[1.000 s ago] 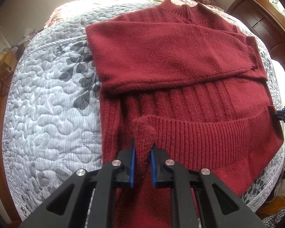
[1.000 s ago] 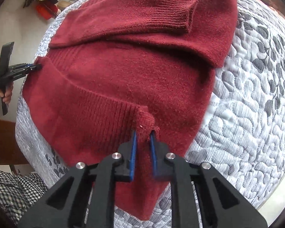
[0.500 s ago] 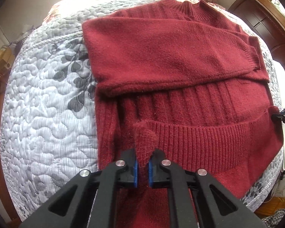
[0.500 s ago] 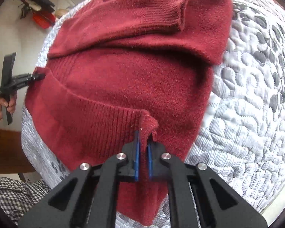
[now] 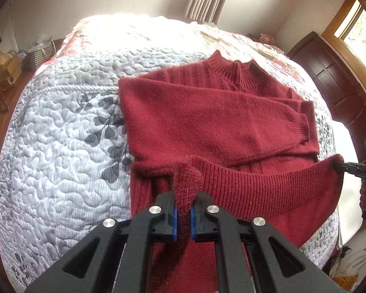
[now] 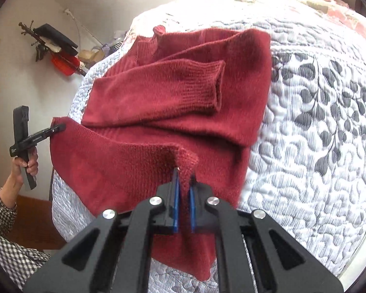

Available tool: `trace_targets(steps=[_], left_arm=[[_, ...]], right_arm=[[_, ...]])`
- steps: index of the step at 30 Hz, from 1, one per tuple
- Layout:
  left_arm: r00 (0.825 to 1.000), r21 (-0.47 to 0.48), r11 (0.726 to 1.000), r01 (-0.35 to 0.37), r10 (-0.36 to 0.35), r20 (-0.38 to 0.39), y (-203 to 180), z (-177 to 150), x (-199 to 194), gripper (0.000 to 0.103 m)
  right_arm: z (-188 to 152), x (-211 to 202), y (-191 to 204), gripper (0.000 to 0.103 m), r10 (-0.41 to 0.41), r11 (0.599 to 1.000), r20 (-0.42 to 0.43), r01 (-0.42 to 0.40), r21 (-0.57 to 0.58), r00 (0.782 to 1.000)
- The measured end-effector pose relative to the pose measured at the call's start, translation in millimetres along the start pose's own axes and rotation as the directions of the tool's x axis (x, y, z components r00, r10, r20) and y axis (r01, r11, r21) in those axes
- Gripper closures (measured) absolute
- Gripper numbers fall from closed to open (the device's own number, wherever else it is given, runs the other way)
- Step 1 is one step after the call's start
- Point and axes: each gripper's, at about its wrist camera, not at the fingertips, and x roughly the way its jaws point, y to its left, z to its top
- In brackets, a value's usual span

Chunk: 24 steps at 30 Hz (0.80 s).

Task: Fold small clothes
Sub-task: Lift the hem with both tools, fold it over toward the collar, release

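Dark red knitted wool sweater (image 5: 222, 122) is lying on the white quilted bedspread with grey leaves (image 5: 61, 146), sleeves folded across its chest. The left gripper (image 5: 183, 216) is pinching one corner of the ribbed hem (image 5: 268, 185), jaws narrow; the right gripper (image 6: 183, 210) is pinching the other corner, lifting the hem off the bedspread.

We see the right gripper (image 6: 183, 183) pinching the red sweater's (image 6: 173, 102) ribbed hem corner, left gripper (image 6: 57, 129) clamping the opposite corner, hem raised above the quilted bed (image 6: 317, 122).
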Motion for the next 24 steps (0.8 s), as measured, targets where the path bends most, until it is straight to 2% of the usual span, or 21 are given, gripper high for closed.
trace_targets(steps=[8, 15, 19, 24], left_arm=[[0.996, -0.012, 1.000, -0.017, 0.018, 0.088, 4, 61, 3, 0.096], [0.988, -0.098, 0.995, -0.029, 0.043, 0.146, 23, 116, 24, 0.096], [0.987, -0.116, 0.992, -0.051, 0.068, 0.147, 31, 143, 46, 0.096], [0.990, -0.114, 0.989, -0.092, 0.103, 0.096, 36, 163, 87, 0.096]], right_arm=[[69, -8, 1, 0.097, -0.045, 0.998, 0.063, 0.048, -0.032, 0.997], [136, 4, -5, 0.097, -0.061, 0.998, 0.106, 0.064, -0.019, 0.993], [167, 19, -24, 0.097, -0.068, 0.997, 0.108, 0.066, 0.027, 0.992], [188, 54, -46, 0.097, -0.096, 0.993, 0.062, 0.091, 0.079, 0.993]])
